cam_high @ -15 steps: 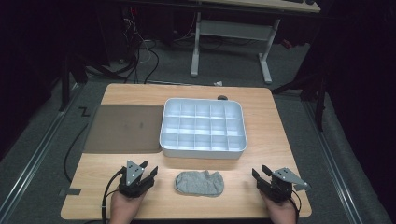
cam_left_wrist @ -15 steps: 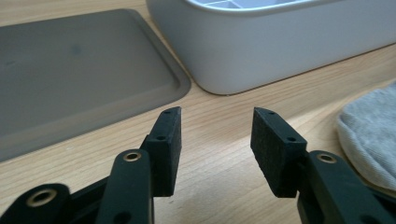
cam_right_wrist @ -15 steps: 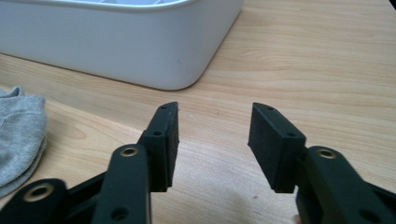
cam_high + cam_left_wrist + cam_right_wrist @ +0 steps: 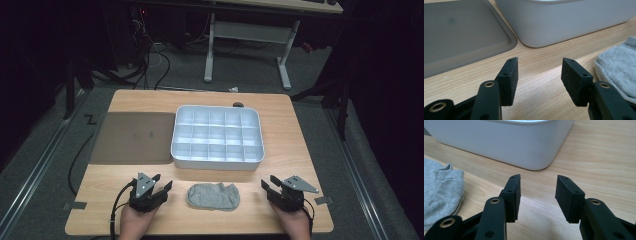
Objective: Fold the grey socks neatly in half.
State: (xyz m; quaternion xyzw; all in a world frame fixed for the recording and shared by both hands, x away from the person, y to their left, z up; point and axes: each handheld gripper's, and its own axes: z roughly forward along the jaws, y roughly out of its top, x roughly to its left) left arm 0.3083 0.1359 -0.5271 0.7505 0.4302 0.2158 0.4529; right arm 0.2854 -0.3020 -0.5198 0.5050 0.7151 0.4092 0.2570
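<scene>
Left gripper (image 4: 161, 186) wide open, empty, right gripper (image 4: 268, 184) likewise

A heather-grey sock (image 4: 213, 196) lies before the white, grid-divided tray (image 4: 217, 156) on a pale wood-grain bench (image 4: 295, 150); a grey-brown lid (image 4: 131, 137) sits left of the tray.

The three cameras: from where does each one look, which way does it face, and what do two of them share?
High view: above the person's side, facing forward and down on the table; both hands with left claw and right claw.
Left gripper view: on the left claw, facing tray and mat.
Right gripper view: on the right claw, facing the tray.
Both gripper views share the tray and sock.
</scene>
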